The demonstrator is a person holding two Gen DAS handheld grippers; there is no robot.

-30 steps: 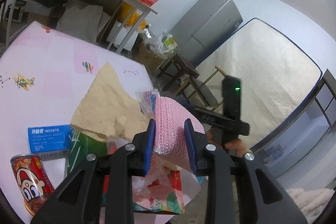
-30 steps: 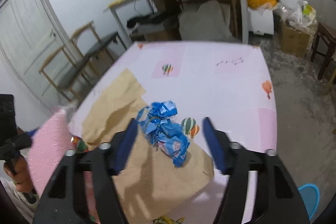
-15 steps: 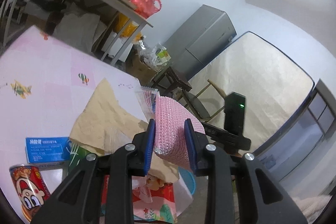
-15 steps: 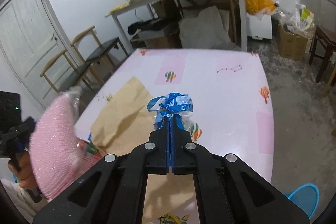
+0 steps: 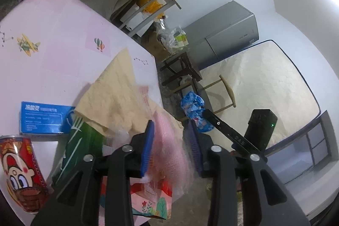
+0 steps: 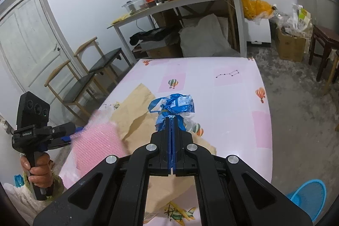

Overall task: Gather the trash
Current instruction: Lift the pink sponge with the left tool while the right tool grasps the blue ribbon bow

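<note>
The right hand-held gripper (image 6: 172,120) has its two blue fingers pressed together on a crumpled blue wrapper (image 6: 172,104), which sticks out past the fingertips and is lifted above the counter (image 6: 233,99). The left hand-held gripper (image 5: 170,146) has its fingers apart, and a pink bubble wrap (image 5: 169,147) sits between them; this part is blurred, so I cannot tell if the fingers really press on it. In the right wrist view the same pink bubble wrap (image 6: 97,141) is at 9 o'clock from the blue wrapper, over the near left edge of the counter, with the person's hand (image 6: 39,171) on the black handle lower at 8 o'clock. The counter has a pink and white cover with small balloon and plane drawings. On it lies a large sheet of brown paper (image 5: 114,99), wrinkled, with one corner pointing to 12 o'clock. In the left wrist view, at 9 o'clock from this paper lies a flat blue box (image 5: 45,118), and partly under the paper's lower edge there is a green package (image 5: 78,151). A red can (image 5: 22,173) with a cartoon face is at 7 o'clock, near the counter's edge. On the floor, at 5 o'clock in the right wrist view, is a blue basket (image 6: 309,194).
</note>
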